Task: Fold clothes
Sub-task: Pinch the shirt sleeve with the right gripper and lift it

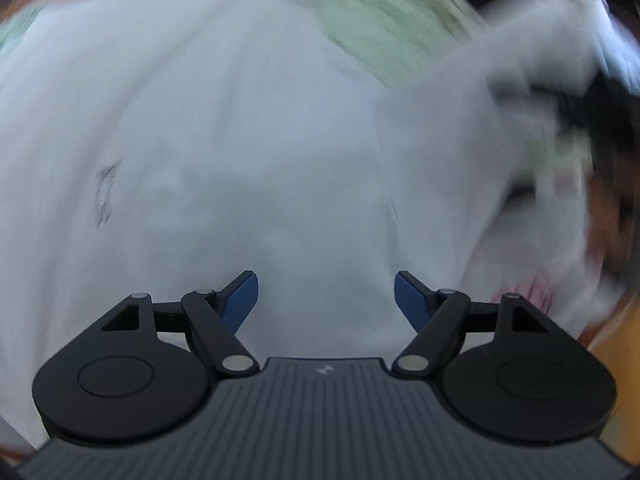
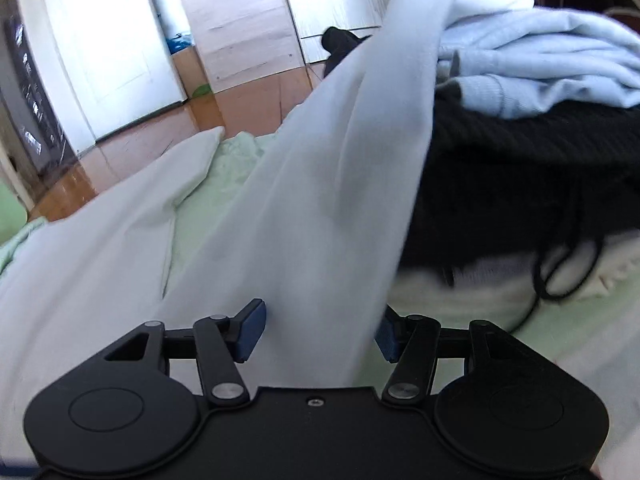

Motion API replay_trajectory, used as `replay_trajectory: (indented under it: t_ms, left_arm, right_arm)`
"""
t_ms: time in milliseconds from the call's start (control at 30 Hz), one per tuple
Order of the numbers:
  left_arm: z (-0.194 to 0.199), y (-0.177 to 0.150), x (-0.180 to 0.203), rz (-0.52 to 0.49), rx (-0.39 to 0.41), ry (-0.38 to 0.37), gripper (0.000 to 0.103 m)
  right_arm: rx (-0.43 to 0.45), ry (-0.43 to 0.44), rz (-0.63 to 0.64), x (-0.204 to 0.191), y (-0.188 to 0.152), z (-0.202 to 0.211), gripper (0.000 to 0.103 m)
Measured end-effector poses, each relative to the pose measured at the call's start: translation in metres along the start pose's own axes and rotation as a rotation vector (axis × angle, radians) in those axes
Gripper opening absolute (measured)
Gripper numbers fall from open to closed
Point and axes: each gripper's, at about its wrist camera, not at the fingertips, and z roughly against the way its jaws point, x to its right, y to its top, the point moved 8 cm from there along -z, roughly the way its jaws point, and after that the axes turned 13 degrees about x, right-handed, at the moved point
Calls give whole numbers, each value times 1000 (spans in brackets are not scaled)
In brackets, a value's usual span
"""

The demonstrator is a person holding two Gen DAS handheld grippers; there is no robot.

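The left gripper, fingers spread wide, hovers over a blurred white shirt lying on a green sheet. The right gripper is also spread, a lifted fold of shirt hiding its right pad. Piled clothes lie beside it.

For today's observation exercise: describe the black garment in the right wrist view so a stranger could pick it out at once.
Start at the pale green bed cover, then look right to the heap of clothes. The black garment lies in that heap, under a light blue sweatshirt. It alone is dark and ribbed, with a thin black cord looping from it.
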Motion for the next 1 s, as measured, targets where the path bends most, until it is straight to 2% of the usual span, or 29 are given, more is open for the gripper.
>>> replay_trajectory:
  t_ms: [33, 67, 100, 167, 200, 233, 333, 400, 433, 567, 633, 700, 767, 867, 900, 967, 1000]
  left_arm:
    - [-2, -4, 7, -58, -14, -1, 75]
    - [-3, -8, 12, -71, -25, -7, 74]
    - [-1, -11, 15, -55, -34, -24, 74]
    - [8, -10, 13, 58, -39, -94, 74]
    - [13, -8, 10, 93, -33, -120, 74]
    - [17, -8, 8, 98, -29, -127, 74]
    - [24, -10, 2, 93, -32, -130, 75]
    - [24, -15, -4, 94, -54, -123, 75]
    - [24, -17, -7, 104, -66, -118, 75]
    - [24, -19, -21, 155, -76, -115, 75]
    - [25, -16, -27, 189, -68, -130, 75]
    - [22, -13, -31, 177, -56, -97, 76]
    - [20, -8, -39, 122, -36, 2, 77]
    - [5, -12, -46, 81, -67, 57, 77]
    - [1, -14, -46, 80, -87, 57, 80]
    - [2, -21, -37, 52, -110, 30, 81]
    - [3, -23, -32, 28, -113, 25, 81]
  right_arm:
    - [-8, 3, -40, 2, 5, -3, 45]
    - [28, -11, -10, -2, 15, 13, 7]
    - [64, -26, 20, -7, 25, 29, 3]
    - [137, -55, 81, -17, 45, 61, 2]
    - [173, -72, 111, -21, 55, 78, 2]
    - [197, -128, 144, -13, 55, 94, 2]
    - [118, -250, 102, 34, 29, 94, 2]
    - [18, -228, -51, 56, 9, 77, 2]
    - [12, -230, -95, 61, 6, 72, 2]
    - [47, -267, 78, 49, 13, 69, 3]
    - [61, -291, 178, 47, 16, 73, 8]
    - [83, -312, 218, 47, 22, 79, 7]
    - [146, -279, 191, 56, 45, 94, 1]
    - [176, -310, 151, 76, 68, 113, 2]
    - [166, -325, 151, 82, 72, 114, 2]
    - [163, -375, 160, 97, 76, 115, 0]
    - [157, -437, 193, 106, 78, 118, 0]
